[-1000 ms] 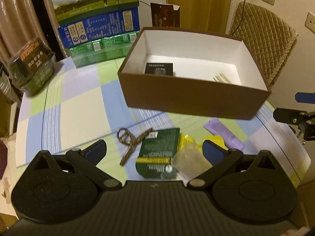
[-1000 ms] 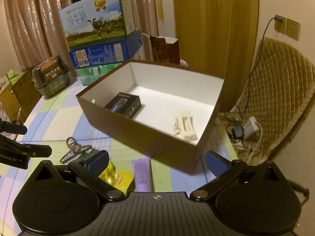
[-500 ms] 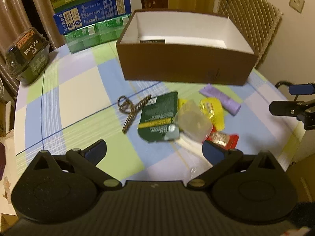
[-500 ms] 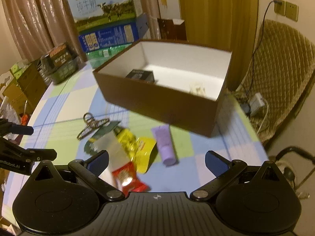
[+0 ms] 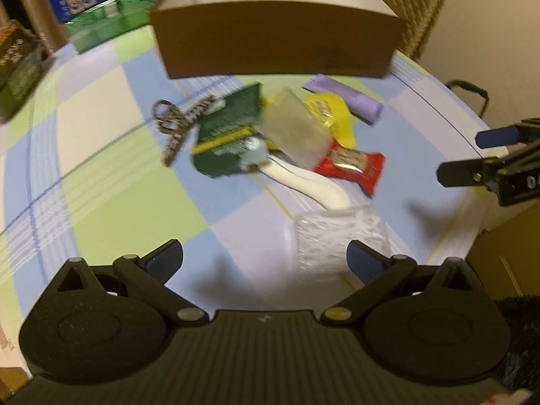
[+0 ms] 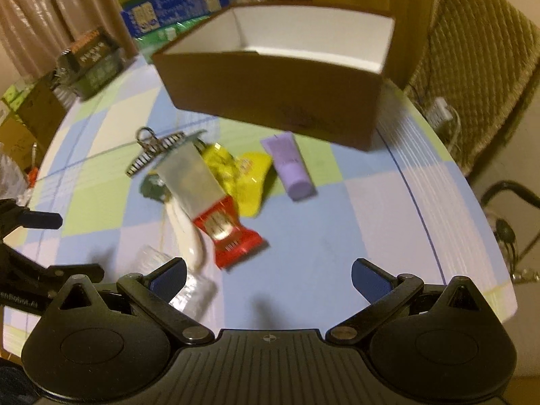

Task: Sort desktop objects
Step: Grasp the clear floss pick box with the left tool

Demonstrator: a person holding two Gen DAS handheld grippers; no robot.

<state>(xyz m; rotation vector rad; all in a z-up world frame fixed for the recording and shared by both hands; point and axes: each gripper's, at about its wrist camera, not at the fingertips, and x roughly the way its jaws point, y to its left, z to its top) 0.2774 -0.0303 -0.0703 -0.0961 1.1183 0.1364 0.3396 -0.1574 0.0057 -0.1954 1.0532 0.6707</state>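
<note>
Both claws hang spread and empty above the checked tablecloth (image 6: 371, 209): the left gripper (image 5: 265, 258) near a crinkled clear wrapper (image 5: 341, 236), the right gripper (image 6: 268, 271) just short of the red snack packet (image 6: 233, 236). The unsorted pile sits in front of the brown box (image 6: 270, 84), overlapping. The packet lies partly under what looks like a frosted pouch (image 6: 190, 179), though blur hides the edges, so a grab could drag neighbours or slip off the slick film.

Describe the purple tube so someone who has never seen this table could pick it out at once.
Find the big brown cardboard box at the far side of the checked tablecloth. Just in front of its near wall, at the right end of the pile, lies the purple tube. It is the only lilac item, lying clear beside the yellow packet.
</note>
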